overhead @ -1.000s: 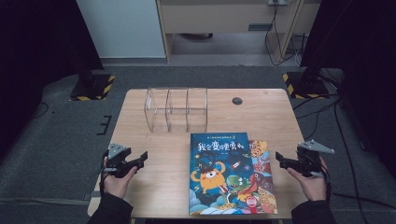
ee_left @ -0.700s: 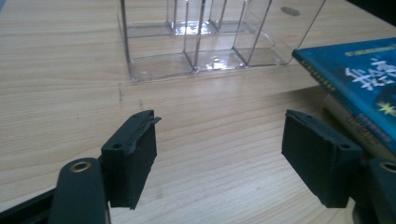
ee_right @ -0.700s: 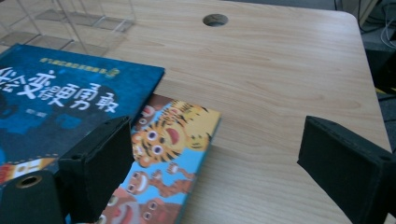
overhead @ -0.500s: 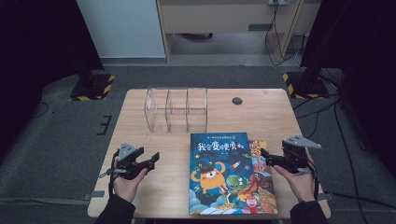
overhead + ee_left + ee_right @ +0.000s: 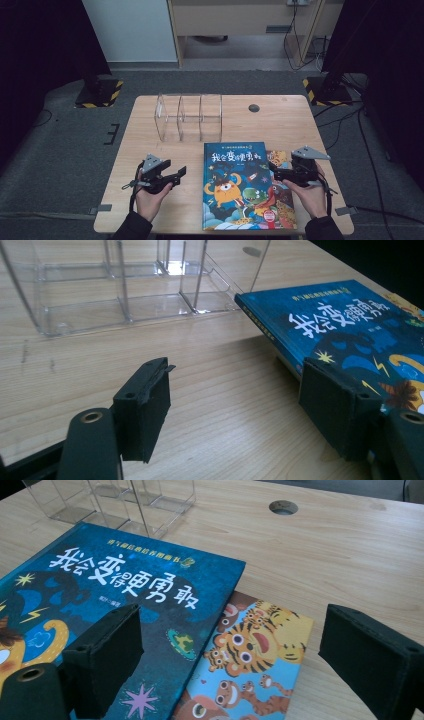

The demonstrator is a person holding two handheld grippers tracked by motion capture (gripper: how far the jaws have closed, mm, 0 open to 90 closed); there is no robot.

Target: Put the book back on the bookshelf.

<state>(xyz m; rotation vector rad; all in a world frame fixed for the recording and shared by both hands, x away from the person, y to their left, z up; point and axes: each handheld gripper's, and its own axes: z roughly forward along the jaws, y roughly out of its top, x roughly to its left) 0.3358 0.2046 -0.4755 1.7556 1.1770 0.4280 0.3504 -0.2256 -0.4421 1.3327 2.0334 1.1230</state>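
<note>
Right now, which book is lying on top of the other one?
The blue book with the orange monster lies on top; the tiger book peeks out from under it.

Left gripper (image 5: 181, 172): jaws wide apart after just closing slightly, nothing between them, pointing toward 3 o'clock. Right gripper (image 5: 273, 171): jaws wide apart, empty, pointing toward 9 o'clock. Both hand-held, low.

You work on a pale wood-grain surface (image 5: 295, 125), matt and smooth. The rack (image 5: 190, 116) at twelve o'clock is clear, glossy plastic. The blue book (image 5: 235, 185) has a smooth card cover with a slight sheen; the tiger book (image 5: 250, 665) beneath looks likewise. Each tool (image 5: 235, 415) carries matt black, foam-like pads (image 5: 107, 657).
</note>
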